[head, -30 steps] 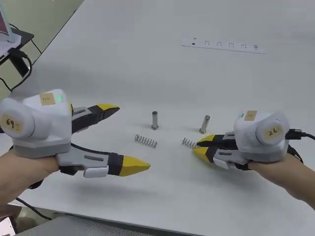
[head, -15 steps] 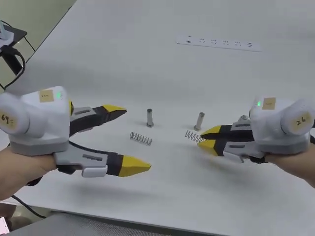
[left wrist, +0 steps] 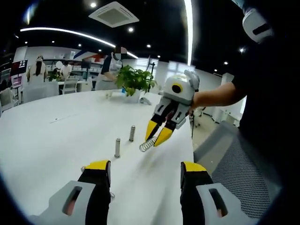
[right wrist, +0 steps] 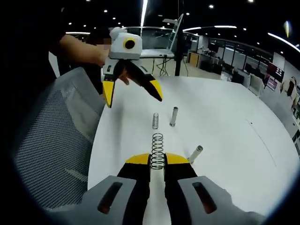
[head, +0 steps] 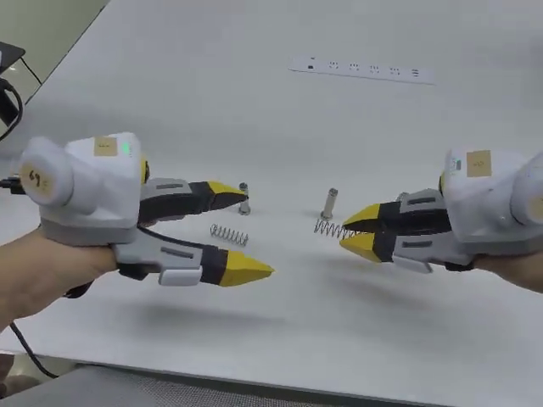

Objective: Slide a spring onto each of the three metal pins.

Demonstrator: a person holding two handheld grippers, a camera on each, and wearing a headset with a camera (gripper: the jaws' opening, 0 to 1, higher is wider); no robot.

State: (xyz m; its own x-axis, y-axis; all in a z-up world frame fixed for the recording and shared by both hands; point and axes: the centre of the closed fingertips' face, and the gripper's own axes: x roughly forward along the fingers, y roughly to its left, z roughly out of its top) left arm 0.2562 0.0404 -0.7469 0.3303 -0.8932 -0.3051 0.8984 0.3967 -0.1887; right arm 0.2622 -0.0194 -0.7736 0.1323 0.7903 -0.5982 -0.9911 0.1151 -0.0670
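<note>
Two upright metal pins stand mid-table: one (head: 244, 200) partly behind my left gripper's upper finger, the other (head: 329, 203) just beyond the right gripper's tips. My right gripper (head: 349, 235) is shut on a spring (head: 327, 227), which sticks out past its tips above the table. In the right gripper view this spring (right wrist: 158, 149) stands between the closed yellow tips (right wrist: 158, 161), with pins ahead (right wrist: 174, 116) and to the right (right wrist: 195, 153). A second spring (head: 227, 235) lies on the table between the fingers of my open left gripper (head: 242, 231).
A white power strip (head: 362, 69) lies at the far side of the white table (head: 280, 339). Behind the table, the left gripper view shows a potted plant (left wrist: 136, 80), chairs and people. A mesh chair (right wrist: 56, 140) stands at the table's near edge.
My right gripper has come up off the table with the spring in its tips. My left gripper has moved right, toward the left pin and the lying spring.
</note>
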